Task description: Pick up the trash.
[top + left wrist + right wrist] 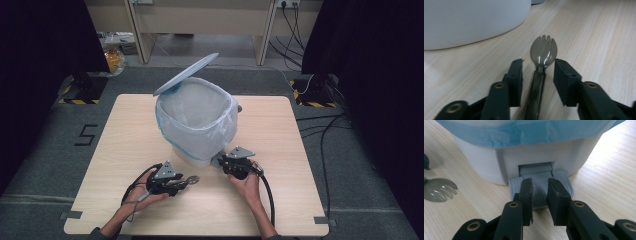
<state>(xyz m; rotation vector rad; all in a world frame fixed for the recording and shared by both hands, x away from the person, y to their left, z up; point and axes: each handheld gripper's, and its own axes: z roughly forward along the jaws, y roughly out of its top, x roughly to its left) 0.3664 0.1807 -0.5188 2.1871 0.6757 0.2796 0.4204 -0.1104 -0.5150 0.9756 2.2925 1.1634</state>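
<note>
Between the left tool's point(537, 68) parted jaws (ungripped), spork point(543, 50), right tool point(540, 185) narrow over pedal point(564, 181).

The bin point(200, 150) is white with a pale blue liner point(197, 117) and grey lid point(186, 74). The spork point(543, 51) is smoky translucent grey. The table point(125, 130) is light wood-grain.

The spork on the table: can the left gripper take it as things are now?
Probably yes. The spork lies flat on the table, its handle between the open jaws of the left gripper, with nothing in the way.
</note>
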